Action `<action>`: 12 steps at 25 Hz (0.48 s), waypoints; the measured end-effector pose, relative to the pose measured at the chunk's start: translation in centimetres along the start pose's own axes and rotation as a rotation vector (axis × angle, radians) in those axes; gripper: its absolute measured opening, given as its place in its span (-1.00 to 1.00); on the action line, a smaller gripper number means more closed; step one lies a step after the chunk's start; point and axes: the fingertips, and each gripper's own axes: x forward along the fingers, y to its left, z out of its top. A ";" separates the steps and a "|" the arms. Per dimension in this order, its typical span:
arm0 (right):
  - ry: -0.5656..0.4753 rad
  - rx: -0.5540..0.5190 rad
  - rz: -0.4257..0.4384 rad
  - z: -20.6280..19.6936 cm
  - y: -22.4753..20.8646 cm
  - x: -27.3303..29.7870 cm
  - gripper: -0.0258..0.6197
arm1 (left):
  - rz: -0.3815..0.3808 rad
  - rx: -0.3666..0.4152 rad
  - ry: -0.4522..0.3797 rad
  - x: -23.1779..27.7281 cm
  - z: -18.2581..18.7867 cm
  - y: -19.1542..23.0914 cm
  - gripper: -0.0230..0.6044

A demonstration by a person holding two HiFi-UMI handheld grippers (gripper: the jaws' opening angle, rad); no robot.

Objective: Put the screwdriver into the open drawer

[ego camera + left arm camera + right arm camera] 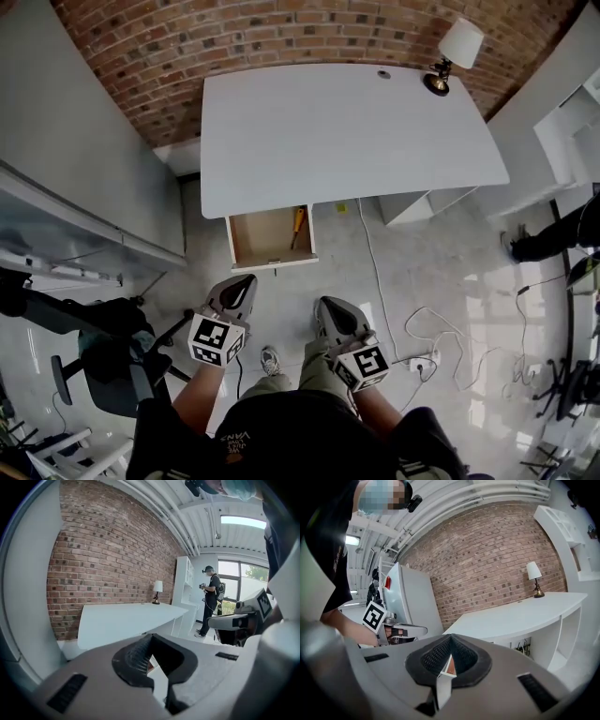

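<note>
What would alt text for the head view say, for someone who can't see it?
A screwdriver lies in an open drawer under a white desk by a brick wall, lamp at its far corner. Nearer, a person holds the left gripper and right gripper, both shut and empty.

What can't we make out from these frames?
- Drawer, head view: its back lies under the desk.
- Screwdriver, head view: too small to tell its tip type; its far end meets the desk edge.
- Gripper views: the left gripper and right gripper block the drawer; at most a brown sliver shows between the jaws.
- Person, head view: cut off by the right edge.
</note>
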 end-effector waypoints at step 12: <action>-0.083 -0.080 -0.013 4.5 5.0 -1.9 -0.95 | 0.045 0.004 -0.143 -8.3 4.6 -0.3 -0.90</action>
